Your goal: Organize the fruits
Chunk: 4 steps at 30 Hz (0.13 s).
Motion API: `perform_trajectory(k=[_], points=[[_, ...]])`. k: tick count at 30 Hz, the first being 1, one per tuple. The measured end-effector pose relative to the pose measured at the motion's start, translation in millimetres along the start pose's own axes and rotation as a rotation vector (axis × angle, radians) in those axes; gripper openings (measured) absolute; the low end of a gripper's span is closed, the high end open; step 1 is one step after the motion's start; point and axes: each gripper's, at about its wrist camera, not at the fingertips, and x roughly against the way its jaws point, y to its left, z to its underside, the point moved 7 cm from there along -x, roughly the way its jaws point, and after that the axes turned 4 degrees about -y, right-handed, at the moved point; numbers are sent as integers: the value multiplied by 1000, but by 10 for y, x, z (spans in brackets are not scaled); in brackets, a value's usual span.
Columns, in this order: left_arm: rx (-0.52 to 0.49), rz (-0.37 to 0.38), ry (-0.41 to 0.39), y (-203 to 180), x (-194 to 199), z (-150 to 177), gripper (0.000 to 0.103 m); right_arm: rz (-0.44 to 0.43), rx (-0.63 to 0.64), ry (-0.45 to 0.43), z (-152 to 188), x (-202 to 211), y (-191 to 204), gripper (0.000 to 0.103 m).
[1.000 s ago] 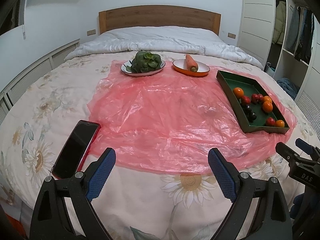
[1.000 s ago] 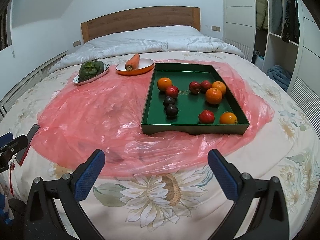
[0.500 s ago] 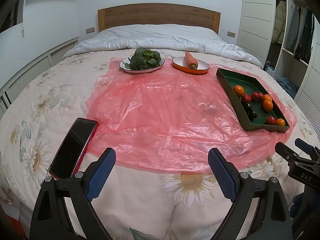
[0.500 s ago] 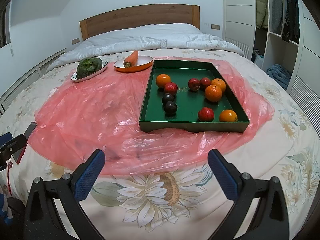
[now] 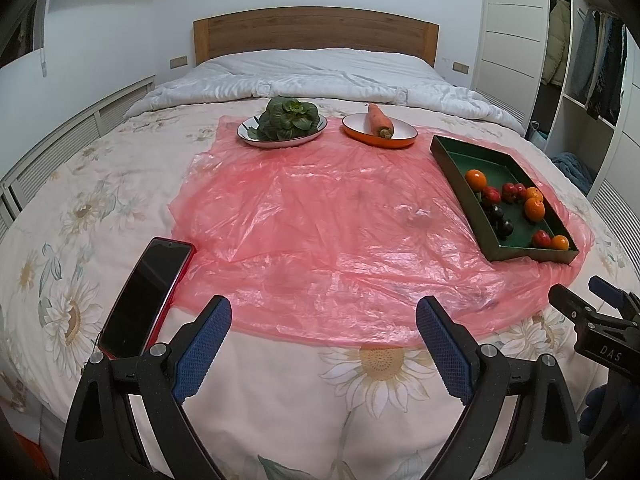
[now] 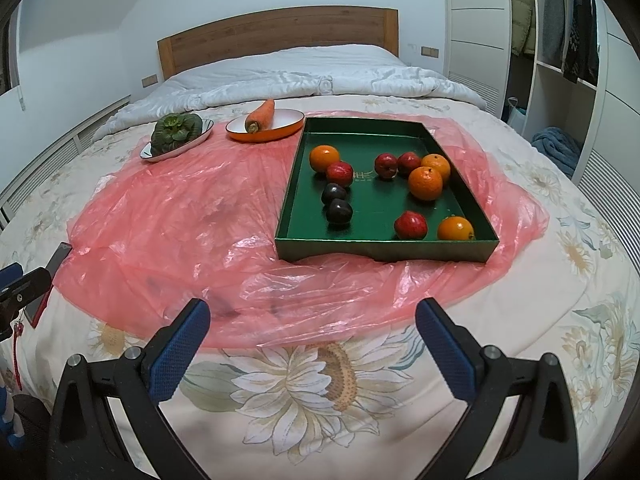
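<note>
Nothing on the bed (image 5: 100, 200) has shifted since a second ago; only the views have drifted slightly, so the plates sit a little higher in frame. Both claws hang released above the flowered quilt, the left claw (image 5: 323, 350) and the right claw (image 6: 313, 346) each spread wide with nothing between the blue pads.

Fruits lie loose in the green tray (image 6: 292, 200), which rests on the pink plastic sheet (image 5: 320, 216): four oranges, four red fruits and two dark ones. At the sheet's far edge stand a white plate (image 5: 250, 136) of leafy greens (image 5: 288, 118) and an orange plate (image 5: 400, 138) with a carrot (image 5: 379, 120). A red-cased phone (image 5: 146, 294) lies beside the sheet's near left corner, just ahead of the left claw.

From the left wrist view the tray's near wall hides part of the fruit.
</note>
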Motion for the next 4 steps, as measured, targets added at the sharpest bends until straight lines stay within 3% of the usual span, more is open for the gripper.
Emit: perform_trajectory(k=[4], points=[[3,-2,1,4,-4,-2,91,0,1,-1,-3,1,0,103]])
